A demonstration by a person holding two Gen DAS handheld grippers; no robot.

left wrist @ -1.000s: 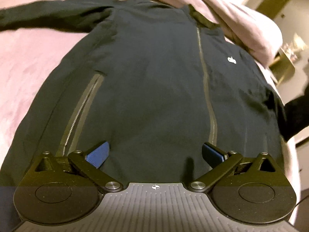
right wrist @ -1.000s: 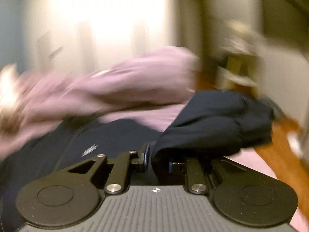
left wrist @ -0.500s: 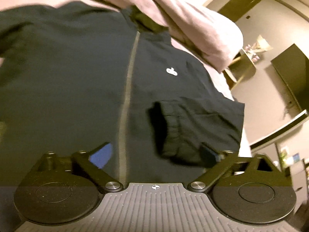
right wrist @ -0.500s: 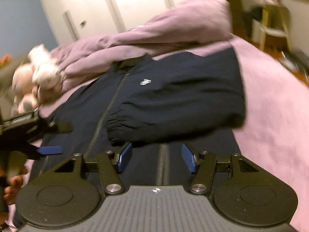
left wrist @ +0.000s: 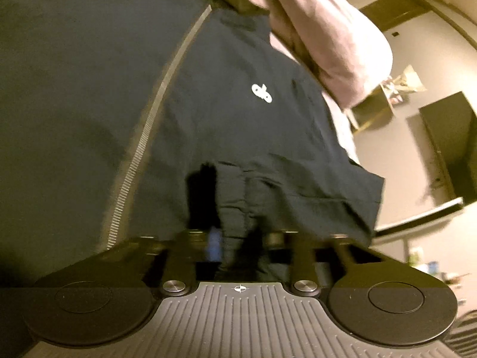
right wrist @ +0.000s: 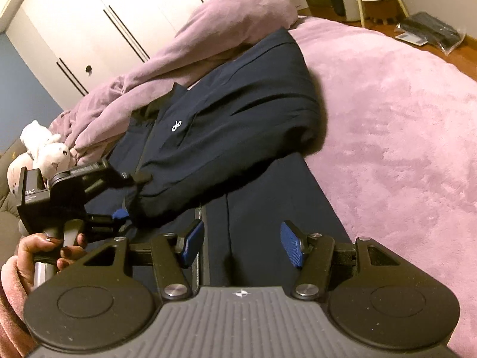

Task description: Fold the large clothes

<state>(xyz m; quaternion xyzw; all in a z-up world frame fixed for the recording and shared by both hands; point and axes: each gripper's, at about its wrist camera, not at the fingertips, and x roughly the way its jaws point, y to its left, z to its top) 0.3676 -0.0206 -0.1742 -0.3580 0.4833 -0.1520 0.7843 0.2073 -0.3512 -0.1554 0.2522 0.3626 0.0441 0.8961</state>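
Note:
A dark navy zip jacket (right wrist: 226,125) with a small white logo (right wrist: 176,126) lies front-up on the pink bed cover (right wrist: 402,137). Its one sleeve (right wrist: 208,176) is folded across the chest. In the left wrist view my left gripper (left wrist: 238,238) is shut on the sleeve cuff (left wrist: 235,208), beside the zipper (left wrist: 140,155). The left gripper also shows in the right wrist view (right wrist: 125,214), held in a hand at the cuff. My right gripper (right wrist: 241,244) is open and empty above the jacket's lower front.
A bunched pink duvet (right wrist: 208,38) lies behind the jacket's collar. A plush toy (right wrist: 41,143) sits at the far left. White wardrobe doors (right wrist: 104,15) stand behind the bed. A stool and bags (right wrist: 378,0) stand on the wooden floor at right.
My right gripper let go of the sleeve after carrying it across the chest and drew back open. My left gripper moved to the cuff and closed on it.

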